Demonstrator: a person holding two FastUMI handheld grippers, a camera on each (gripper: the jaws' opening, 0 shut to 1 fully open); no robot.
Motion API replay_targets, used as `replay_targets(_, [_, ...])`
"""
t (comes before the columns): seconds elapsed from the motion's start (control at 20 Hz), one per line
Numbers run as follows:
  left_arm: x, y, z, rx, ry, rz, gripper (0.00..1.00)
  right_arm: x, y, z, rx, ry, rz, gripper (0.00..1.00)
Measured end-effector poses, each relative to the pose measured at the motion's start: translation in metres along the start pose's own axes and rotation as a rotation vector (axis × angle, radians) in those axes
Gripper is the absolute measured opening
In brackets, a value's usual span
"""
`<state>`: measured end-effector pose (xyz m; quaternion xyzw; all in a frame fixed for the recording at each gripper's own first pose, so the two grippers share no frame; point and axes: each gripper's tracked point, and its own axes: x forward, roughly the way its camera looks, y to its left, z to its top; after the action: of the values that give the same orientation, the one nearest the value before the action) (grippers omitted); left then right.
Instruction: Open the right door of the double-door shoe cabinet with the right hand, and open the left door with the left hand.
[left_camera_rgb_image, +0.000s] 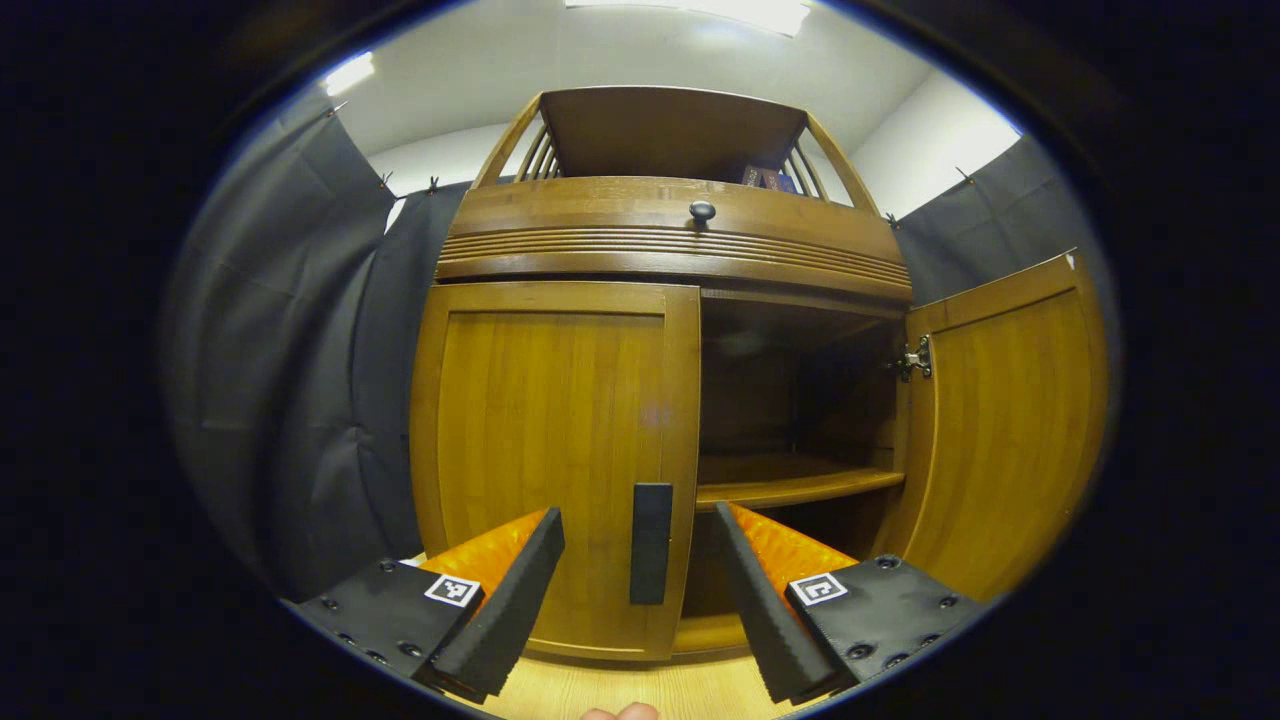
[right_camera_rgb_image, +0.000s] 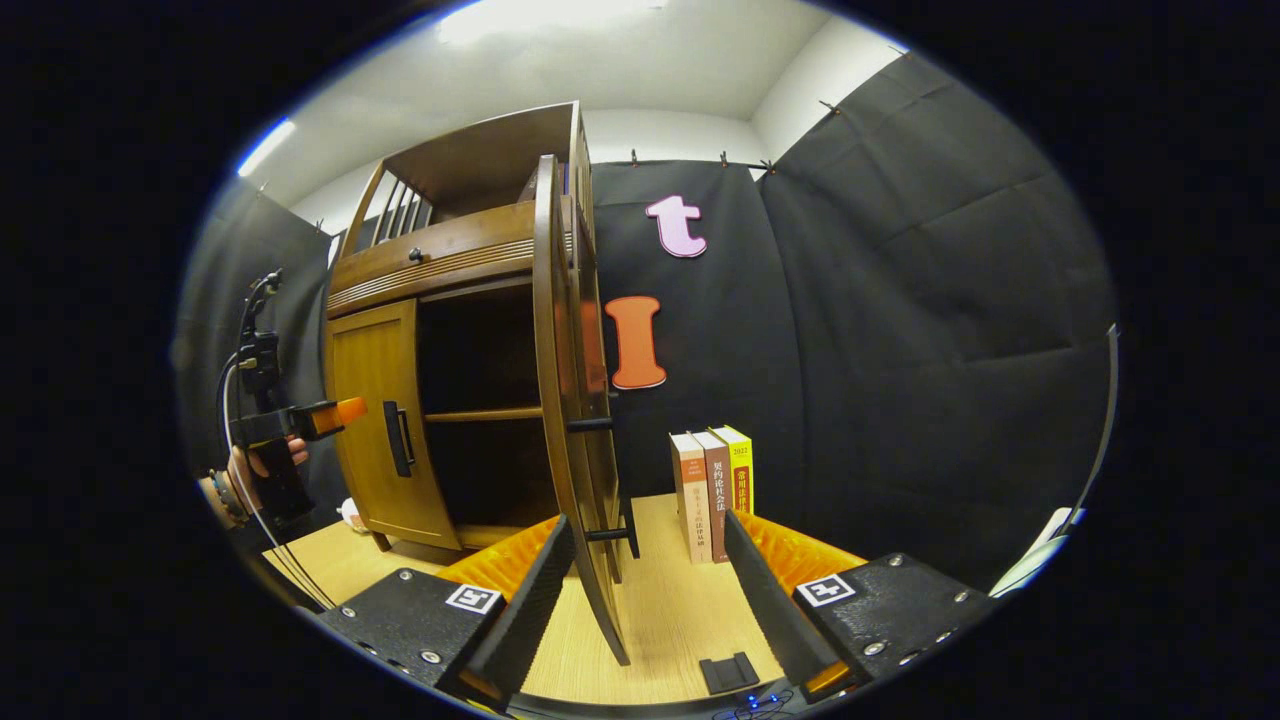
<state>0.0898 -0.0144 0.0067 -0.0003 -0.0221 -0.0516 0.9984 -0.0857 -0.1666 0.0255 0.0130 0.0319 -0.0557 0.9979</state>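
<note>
Black cloth walls surround the shoe cabinet (left_camera_rgb_image: 660, 250) on the wooden bench (right_camera_rgb_image: 670, 610). Its right door (left_camera_rgb_image: 1010, 420) stands open; the left door (left_camera_rgb_image: 545, 450) is shut. Next, close on the dark handle (left_camera_rgb_image: 651, 543) squarely. Left tongs (left_camera_rgb_image: 640, 590) gape wide, empty, flanking it; right tongs (right_camera_rgb_image: 645, 600) are wide, empty.

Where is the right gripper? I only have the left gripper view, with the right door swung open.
Observer: The right gripper is open, and the right door's edge shows between its fingers.
Operator: Anything beside the cabinet?
Observer: Three books stand upright to its right, in front of the black cloth.
Operator: Is the left gripper touching the left door?
Observer: No. From the side, the left gripper hovers just short of the handle.
</note>
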Motion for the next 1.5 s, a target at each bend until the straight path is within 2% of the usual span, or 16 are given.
replay_targets(0.15, [0.012,-0.009,-0.005,-0.017,-0.005,-0.032,0.93,0.006,0.001,0.002,0.009,-0.005,0.009,0.92])
replay_targets(0.25, [0.032,-0.01,-0.009,-0.012,-0.011,-0.024,0.93,0.009,-0.003,0.008,0.012,-0.022,-0.006,0.92])
replay_targets(0.55, [0.08,-0.003,-0.051,-0.011,0.062,-0.022,0.93,0.005,-0.015,0.004,-0.034,-0.027,-0.034,0.92])
replay_targets(0.8, [0.099,-0.004,-0.067,0.021,0.1,-0.035,0.93,0.004,-0.019,0.007,-0.022,-0.019,-0.055,0.92])
replay_targets(1.1, [0.098,-0.01,-0.063,-0.027,0.08,-0.072,0.6,0.0,-0.024,-0.001,-0.051,-0.004,-0.072,0.92])
replay_targets(1.3, [0.097,-0.008,-0.065,-0.038,0.103,-0.063,0.39,-0.002,-0.024,0.0,-0.055,-0.005,-0.075,0.92])
replay_targets(1.35, [0.099,-0.009,-0.065,-0.047,0.115,-0.06,0.36,-0.002,-0.024,0.0,-0.052,-0.007,-0.072,0.99])
replay_targets(1.5, [0.093,-0.006,-0.066,-0.001,0.139,-0.049,0.28,-0.001,-0.02,0.001,-0.048,-0.016,-0.067,0.99])
